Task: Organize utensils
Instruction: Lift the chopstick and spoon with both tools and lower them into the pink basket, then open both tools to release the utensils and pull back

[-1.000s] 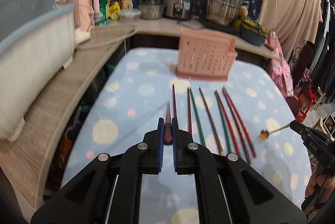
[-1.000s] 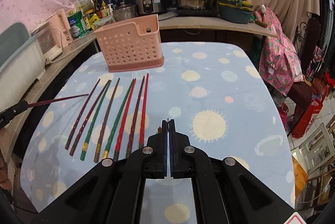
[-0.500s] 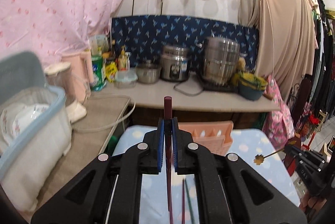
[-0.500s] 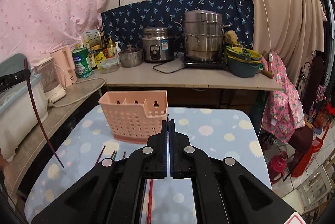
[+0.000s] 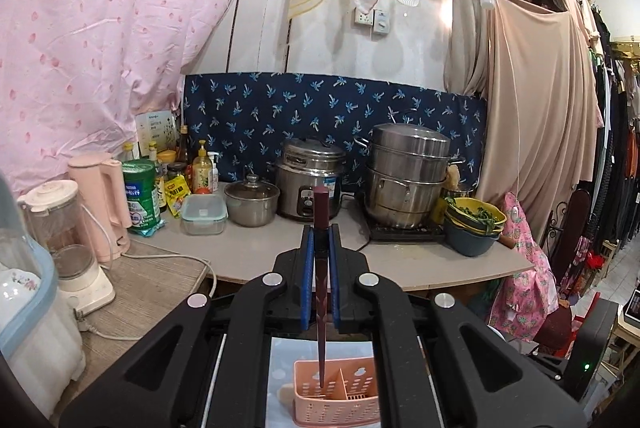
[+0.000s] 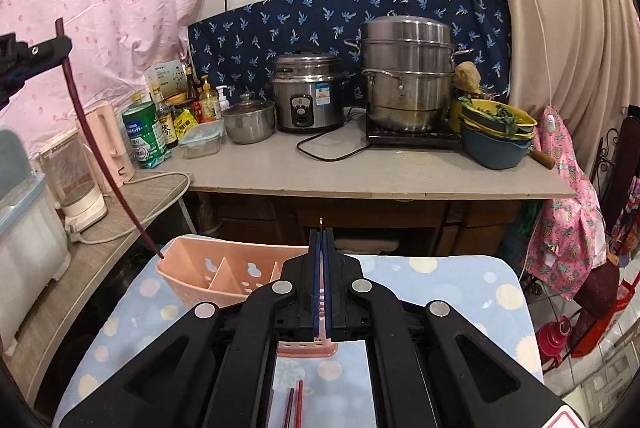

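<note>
- One dark red chopstick (image 5: 321,292) clamped upright in left gripper (image 5: 320,248), tip hanging over pink basket (image 5: 352,394), not yet dropped in.
- Right gripper (image 6: 321,268) pinched tight on a thin metal utensil (image 6: 321,223), barely showing.
- Two more chopsticks (image 6: 294,402) left lying on table (image 6: 460,280).
- Open room above basket; counter edge (image 6: 380,192) just behind.

L gripper (image 5: 320,248) clamped on maroon chopstick (image 5: 321,292), tip over pink caddy (image 5: 336,392).

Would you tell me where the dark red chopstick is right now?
The dark red chopstick hangs from the left tongs, its tip over the pink basket's left end.
</note>
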A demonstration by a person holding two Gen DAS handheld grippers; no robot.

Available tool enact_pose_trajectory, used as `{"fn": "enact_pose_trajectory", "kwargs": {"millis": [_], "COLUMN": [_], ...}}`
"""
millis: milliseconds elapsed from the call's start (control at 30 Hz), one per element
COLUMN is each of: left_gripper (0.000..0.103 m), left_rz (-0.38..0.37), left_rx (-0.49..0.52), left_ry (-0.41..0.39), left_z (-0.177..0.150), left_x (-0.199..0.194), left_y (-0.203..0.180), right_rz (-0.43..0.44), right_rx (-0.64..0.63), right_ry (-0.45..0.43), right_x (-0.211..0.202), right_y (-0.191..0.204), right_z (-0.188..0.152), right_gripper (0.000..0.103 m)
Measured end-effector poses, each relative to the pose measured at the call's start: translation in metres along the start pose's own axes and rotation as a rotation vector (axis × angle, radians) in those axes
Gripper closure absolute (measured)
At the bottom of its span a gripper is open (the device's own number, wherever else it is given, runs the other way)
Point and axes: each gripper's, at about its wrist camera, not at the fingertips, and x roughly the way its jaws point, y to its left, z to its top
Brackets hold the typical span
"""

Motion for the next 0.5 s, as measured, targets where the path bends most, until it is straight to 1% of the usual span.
{"fn": "enact_pose_trajectory", "kwargs": {"millis": [333, 467, 500], "left_gripper": [0.096, 0.096, 0.095], "left_rz": [0.003, -0.003, -0.002], "left_rx": [-0.004, -0.015, -0.013], "left_ry": [0.117, 0.169, 0.179], "left_z": [-0.048, -0.066, -0.068], "left_x": [0.049, 0.066, 0.068], "left_y": [0.01, 0.014, 0.015], "right_rz": [-0.019, -0.024, -0.026], "right_rx": [-0.035, -0.056, -0.058], "right_ry": [0.075, 0.109, 0.107], "right_x": [0.048, 0.06, 0.059], "right_y": [0.009, 0.012, 0.012], "right_z": [-0.023, -0.032, -0.033], "right_gripper": [0.101, 0.101, 0.101]}}
